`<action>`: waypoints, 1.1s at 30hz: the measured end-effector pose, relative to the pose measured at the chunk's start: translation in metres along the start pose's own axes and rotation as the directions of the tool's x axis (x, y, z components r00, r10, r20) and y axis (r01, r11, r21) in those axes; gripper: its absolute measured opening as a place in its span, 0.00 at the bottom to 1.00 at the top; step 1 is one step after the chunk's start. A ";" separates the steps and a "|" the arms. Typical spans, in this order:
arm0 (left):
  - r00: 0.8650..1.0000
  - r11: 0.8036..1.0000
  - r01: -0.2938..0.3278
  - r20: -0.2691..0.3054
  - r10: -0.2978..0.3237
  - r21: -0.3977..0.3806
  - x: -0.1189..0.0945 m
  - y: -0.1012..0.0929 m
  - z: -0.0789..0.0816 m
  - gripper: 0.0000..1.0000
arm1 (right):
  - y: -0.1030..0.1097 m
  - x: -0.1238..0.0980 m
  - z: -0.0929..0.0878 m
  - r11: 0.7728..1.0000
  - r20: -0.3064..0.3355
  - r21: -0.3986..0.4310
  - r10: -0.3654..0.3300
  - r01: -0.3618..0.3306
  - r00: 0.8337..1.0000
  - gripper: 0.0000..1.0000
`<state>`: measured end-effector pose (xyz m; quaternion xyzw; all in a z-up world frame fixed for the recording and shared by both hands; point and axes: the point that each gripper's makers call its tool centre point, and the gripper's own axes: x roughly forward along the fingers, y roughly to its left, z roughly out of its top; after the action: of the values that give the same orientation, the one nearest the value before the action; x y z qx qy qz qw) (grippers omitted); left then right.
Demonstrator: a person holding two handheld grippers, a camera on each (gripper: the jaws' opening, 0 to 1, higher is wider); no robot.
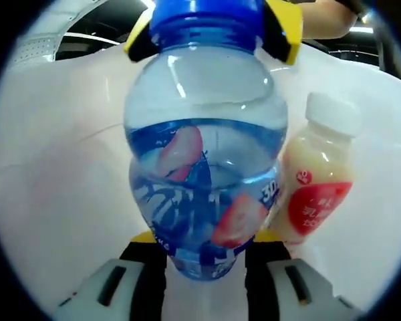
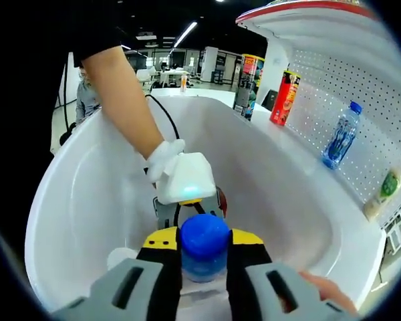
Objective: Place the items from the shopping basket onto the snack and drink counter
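Note:
A clear water bottle (image 1: pixel 204 140) with a blue cap and a blue-and-red label hangs inside the white basket (image 1: pixel 47 187). Both grippers hold it. My left gripper (image 1: pixel 204 247) has its jaws against the bottle's lower end. My right gripper (image 1: pixel 207 30) comes in from the top and clamps the blue cap (image 2: pixel 204 242). In the right gripper view my right gripper (image 2: pixel 204 251) is shut on that cap, and beyond it a gloved hand holds the left gripper (image 2: pixel 187 204). A yogurt drink (image 1: pixel 319 180) with a white cap and red label lies beside the water bottle.
The basket's white wall (image 2: pixel 87 174) curves all around. To the right is a white pegboard counter (image 2: pixel 301 144) with a red snack can (image 2: pixel 285 97), a blue water bottle (image 2: pixel 341 137) and a green-label bottle (image 2: pixel 384 190) on it.

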<state>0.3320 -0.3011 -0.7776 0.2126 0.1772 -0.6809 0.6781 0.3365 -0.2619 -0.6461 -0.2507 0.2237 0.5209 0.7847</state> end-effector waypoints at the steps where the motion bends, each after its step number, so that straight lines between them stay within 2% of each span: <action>1: 1.000 1.000 0.000 0.001 0.000 0.001 0.000 0.000 0.001 0.46 | 0.000 -0.001 0.001 1.000 -0.002 -0.001 -0.001 0.001 1.000 0.22; 5: 1.000 1.000 -0.001 0.007 0.001 -0.006 -0.004 0.000 0.009 0.46 | -0.002 -0.006 0.008 1.000 0.003 -0.007 -0.008 0.008 1.000 0.22; 7: 0.999 0.999 -0.035 -0.003 0.036 0.009 -0.009 0.004 0.014 0.46 | -0.001 -0.009 0.015 1.000 0.012 -0.025 -0.010 0.010 1.000 0.22; 9: 1.000 1.000 -0.020 0.014 0.020 0.009 -0.015 0.004 0.020 0.46 | -0.003 -0.014 0.022 1.000 0.018 -0.027 -0.016 0.016 1.000 0.22; 13: 1.000 1.000 -0.017 0.001 0.017 0.021 -0.023 0.003 0.030 0.46 | -0.003 -0.020 0.033 0.999 0.027 -0.027 -0.017 0.018 0.999 0.22; 19: 1.000 0.999 -0.025 0.012 0.024 0.039 -0.048 0.000 0.052 0.46 | 0.001 -0.036 0.062 0.999 0.073 -0.037 -0.020 0.023 0.997 0.22; 22: 1.000 0.999 -0.023 0.023 0.022 0.044 -0.057 -0.001 0.059 0.46 | -0.001 -0.041 0.074 1.000 0.115 -0.010 -0.021 0.022 0.993 0.22; 25: 1.000 0.999 -0.014 0.010 0.014 0.031 -0.065 -0.006 0.064 0.45 | 0.004 -0.043 0.082 1.000 0.123 -0.016 -0.021 0.023 0.992 0.22; 30: 0.999 0.999 -0.033 0.019 0.032 0.032 -0.079 -0.011 0.073 0.45 | 0.011 -0.051 0.098 0.999 0.147 -0.038 -0.017 0.023 0.989 0.23; 33: 0.998 0.997 -0.068 0.021 0.067 0.042 -0.087 -0.010 0.078 0.45 | 0.015 -0.056 0.108 0.998 0.158 -0.058 -0.021 0.030 0.987 0.23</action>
<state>0.3168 -0.2682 -0.6654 0.2264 0.1486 -0.6631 0.6978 0.3125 -0.2287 -0.5310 -0.2354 0.1421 0.5354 0.7986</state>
